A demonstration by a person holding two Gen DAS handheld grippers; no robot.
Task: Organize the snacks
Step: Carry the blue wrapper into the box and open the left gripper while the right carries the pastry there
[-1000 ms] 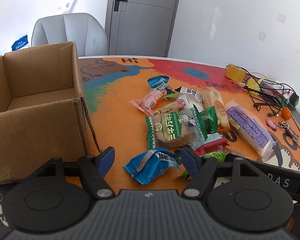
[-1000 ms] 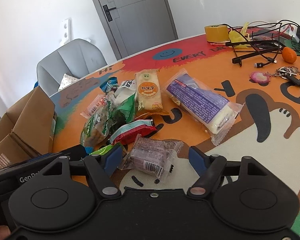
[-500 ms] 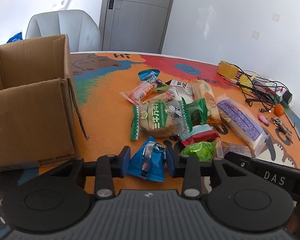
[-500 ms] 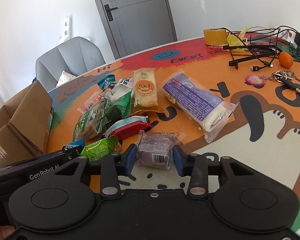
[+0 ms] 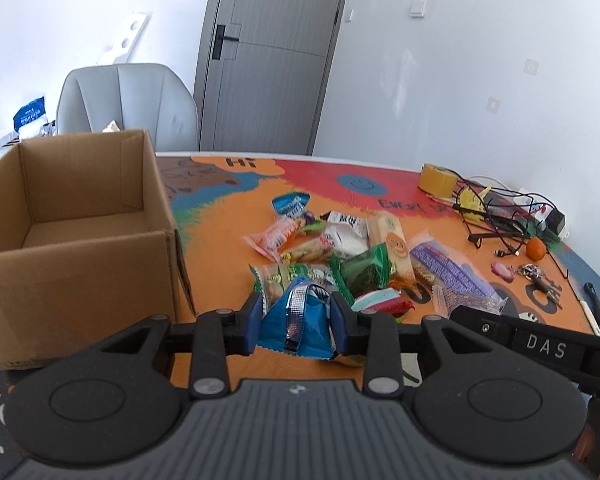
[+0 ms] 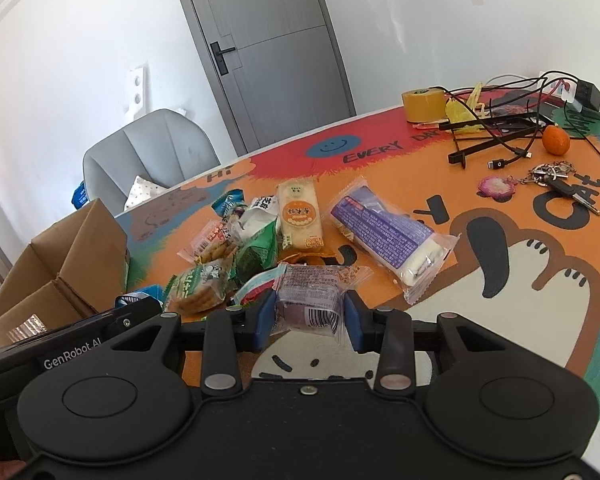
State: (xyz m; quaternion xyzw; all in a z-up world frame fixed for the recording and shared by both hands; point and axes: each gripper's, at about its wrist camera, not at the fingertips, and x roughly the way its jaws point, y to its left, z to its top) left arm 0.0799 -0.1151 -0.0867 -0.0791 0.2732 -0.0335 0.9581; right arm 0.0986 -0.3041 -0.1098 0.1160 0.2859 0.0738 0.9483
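My left gripper [image 5: 296, 322] is shut on a blue snack packet [image 5: 300, 328] and holds it above the table, right of the open cardboard box [image 5: 76, 236]. My right gripper [image 6: 309, 320] is shut on a clear packet with a dark purple cake [image 6: 312, 296], lifted off the table. A pile of snacks [image 5: 340, 248] lies on the orange mat; it also shows in the right wrist view [image 6: 260, 240]. A long purple-and-white packet [image 6: 388, 236] lies to the pile's right. The box's inside shows no snacks in the left wrist view.
A tape roll [image 6: 423, 104], cables [image 6: 500, 124], an orange fruit [image 6: 556, 140] and keys [image 6: 556, 178] sit at the table's far right. A grey chair [image 5: 128, 100] and a door stand behind the table. The other gripper's body [image 5: 540, 344] is close on the right.
Both grippers, open a second ago, closed on their packets and have lifted them off the table. The left view has tilted up, towards the box.
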